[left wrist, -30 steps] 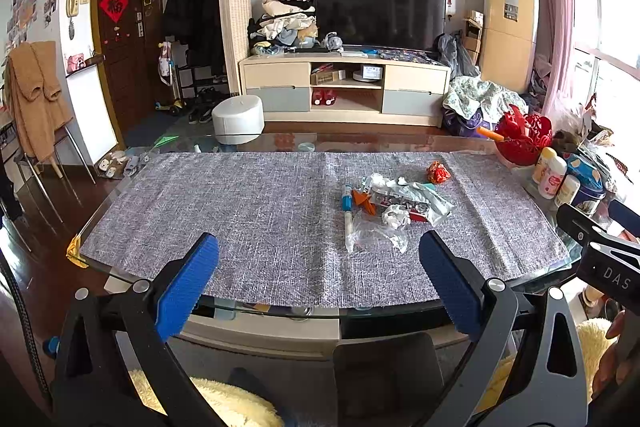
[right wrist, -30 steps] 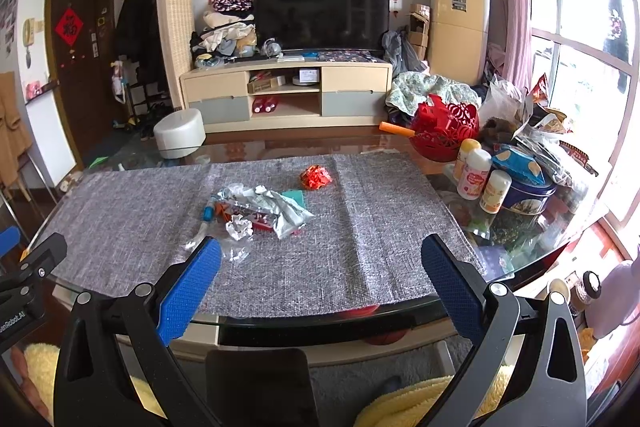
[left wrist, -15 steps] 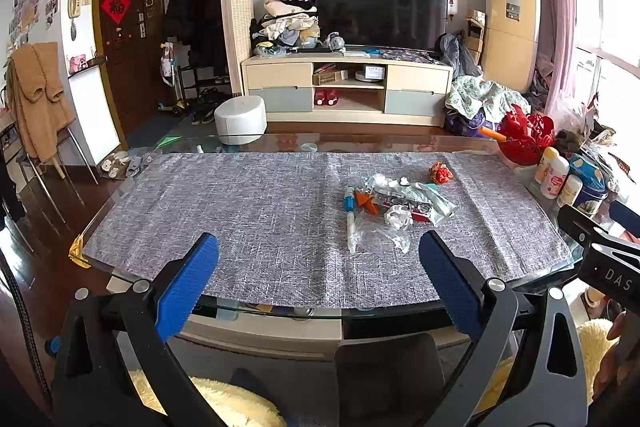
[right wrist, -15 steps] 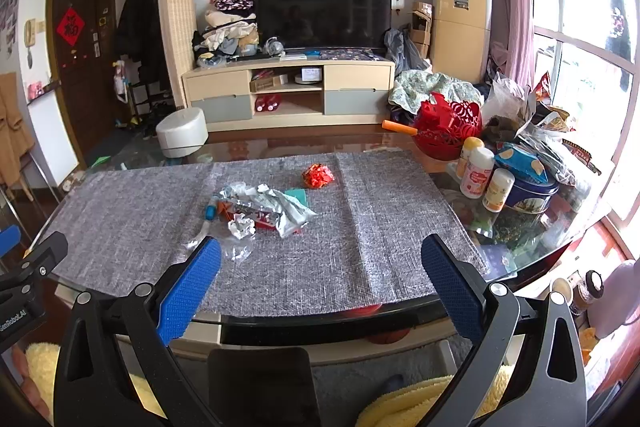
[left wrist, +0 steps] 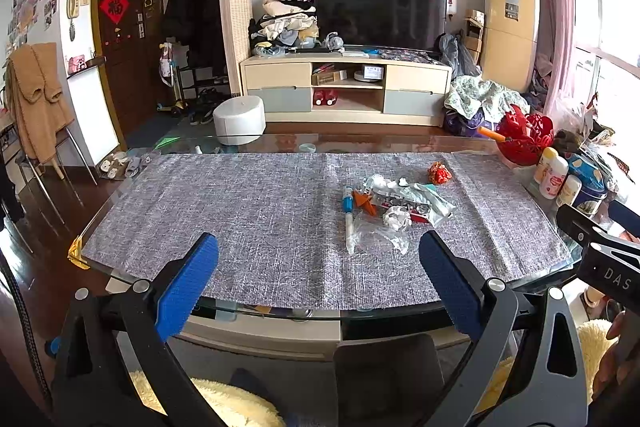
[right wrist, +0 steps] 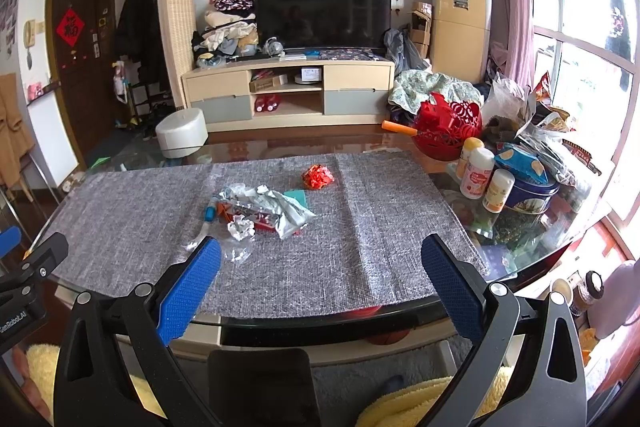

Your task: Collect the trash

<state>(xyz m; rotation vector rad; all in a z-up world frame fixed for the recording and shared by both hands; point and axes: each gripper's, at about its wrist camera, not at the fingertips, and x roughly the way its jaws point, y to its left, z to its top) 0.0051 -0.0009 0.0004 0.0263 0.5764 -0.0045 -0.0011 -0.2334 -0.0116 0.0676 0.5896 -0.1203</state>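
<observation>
Both grippers, left (left wrist: 318, 279) and right (right wrist: 320, 281), hang at the worktop's (left wrist: 248, 309) near edge, fingers spread wide and empty; the trash (right wrist: 260, 211) lies ahead on the mat (left wrist: 240, 211).

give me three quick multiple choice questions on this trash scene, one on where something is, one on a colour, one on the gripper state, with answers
1. Where does the crumpled red wrapper lie?
A. on the grey table mat, beyond the main trash pile
B. on the TV stand
C. inside the red basket

2. What colour are the gripper pads?
A. green
B. blue
C. yellow

3. How do the left gripper and right gripper stand?
A. both shut on trash
B. left shut, right open
C. both open and holding nothing

Answers:
1 A: it sits alone on the grey table mat, past the silver foil wrapper.
2 B: the pads in both wrist views are blue.
3 C: the jaws stand wide apart with nothing between them.
</observation>
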